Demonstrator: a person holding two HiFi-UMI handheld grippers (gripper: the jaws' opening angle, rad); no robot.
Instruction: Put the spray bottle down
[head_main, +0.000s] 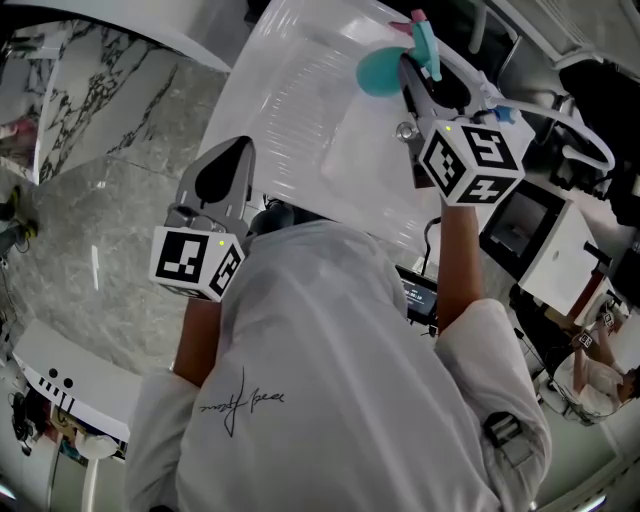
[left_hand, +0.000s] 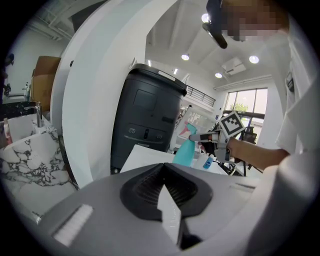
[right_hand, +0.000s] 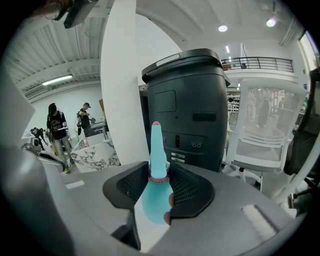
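Spray bottle (head_main: 382, 70) over white table (head_main: 290, 110), blk bin (right_hand: 187, 100) beyond

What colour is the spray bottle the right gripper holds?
Teal spray bottle, pink collar ring; clearest in the right gripper view.

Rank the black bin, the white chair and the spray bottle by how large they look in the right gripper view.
1. black bin
2. white chair, nearly as large; the two are close
3. spray bottle, smallest, though nearness to the camera enlarges it
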